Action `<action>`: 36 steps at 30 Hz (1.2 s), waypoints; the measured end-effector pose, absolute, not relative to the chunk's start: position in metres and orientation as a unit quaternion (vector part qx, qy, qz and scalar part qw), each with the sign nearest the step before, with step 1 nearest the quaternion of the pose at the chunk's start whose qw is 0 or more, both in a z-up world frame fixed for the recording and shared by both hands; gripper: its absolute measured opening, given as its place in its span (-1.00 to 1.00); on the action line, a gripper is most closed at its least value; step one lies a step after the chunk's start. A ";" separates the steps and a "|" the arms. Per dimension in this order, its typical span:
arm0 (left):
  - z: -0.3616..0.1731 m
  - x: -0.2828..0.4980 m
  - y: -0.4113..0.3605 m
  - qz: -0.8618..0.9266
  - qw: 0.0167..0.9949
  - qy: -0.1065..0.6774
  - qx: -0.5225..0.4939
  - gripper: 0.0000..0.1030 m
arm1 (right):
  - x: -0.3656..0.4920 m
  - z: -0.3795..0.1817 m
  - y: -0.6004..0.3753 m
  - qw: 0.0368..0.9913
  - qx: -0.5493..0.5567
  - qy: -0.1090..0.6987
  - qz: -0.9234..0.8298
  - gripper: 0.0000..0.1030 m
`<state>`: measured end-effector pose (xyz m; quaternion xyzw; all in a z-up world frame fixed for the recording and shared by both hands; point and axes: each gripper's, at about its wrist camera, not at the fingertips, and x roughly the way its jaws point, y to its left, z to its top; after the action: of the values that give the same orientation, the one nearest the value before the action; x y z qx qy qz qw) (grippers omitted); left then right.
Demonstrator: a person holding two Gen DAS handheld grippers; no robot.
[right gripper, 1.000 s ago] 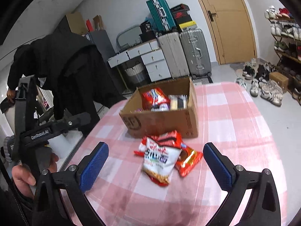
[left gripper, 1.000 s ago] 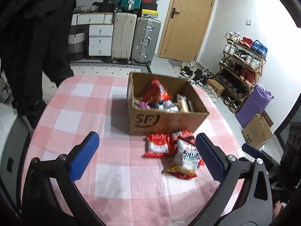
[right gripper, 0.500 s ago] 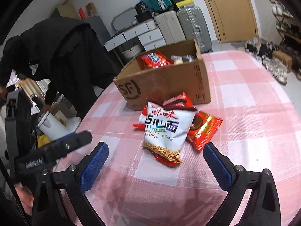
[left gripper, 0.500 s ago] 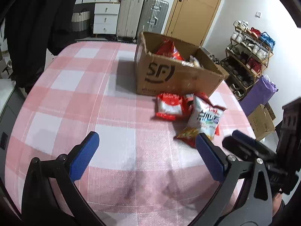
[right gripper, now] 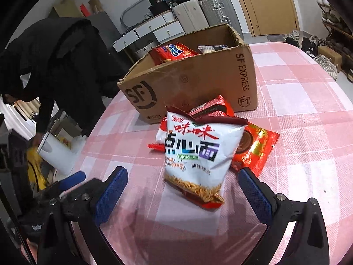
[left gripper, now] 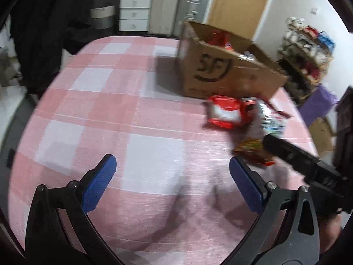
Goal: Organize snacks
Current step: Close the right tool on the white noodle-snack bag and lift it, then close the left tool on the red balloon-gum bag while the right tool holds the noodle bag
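Grippers, right (right gripper: 182, 188) and left (left gripper: 172, 183) (both spread, empty), have dropped toward the white noodle-snack bag (right gripper: 197, 152); pickup looks imminent.

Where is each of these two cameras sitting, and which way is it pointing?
Left wrist: sits on the left gripper, facing across the pink checked table at the cardboard box; its blue fingers show.
Right wrist: sits on the right gripper, facing the white noodle snack bag; its blue fingers show.
Shared: box, snack bags, table, and each other's gripper.
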<state>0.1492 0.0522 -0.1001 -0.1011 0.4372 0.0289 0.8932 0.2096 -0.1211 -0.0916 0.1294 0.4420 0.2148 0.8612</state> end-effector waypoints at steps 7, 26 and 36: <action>-0.105 0.148 0.061 0.041 0.892 0.440 -0.095 0.98 | 0.215 -0.095 -0.115 0.865 0.131 0.438 0.205 0.67; -0.115 0.138 0.063 0.052 0.880 0.461 -0.101 0.98 | 0.202 -0.100 -0.128 0.852 0.152 0.436 0.247 -0.06; -0.106 0.143 0.044 0.040 0.882 0.462 -0.086 0.98 | 0.169 -0.077 -0.184 0.861 0.190 0.396 0.256 -0.06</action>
<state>0.1428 0.0444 -0.1062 -0.0861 0.4624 0.0397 0.8816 0.1691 -0.1842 -0.0769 0.1900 0.3964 0.2561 0.8609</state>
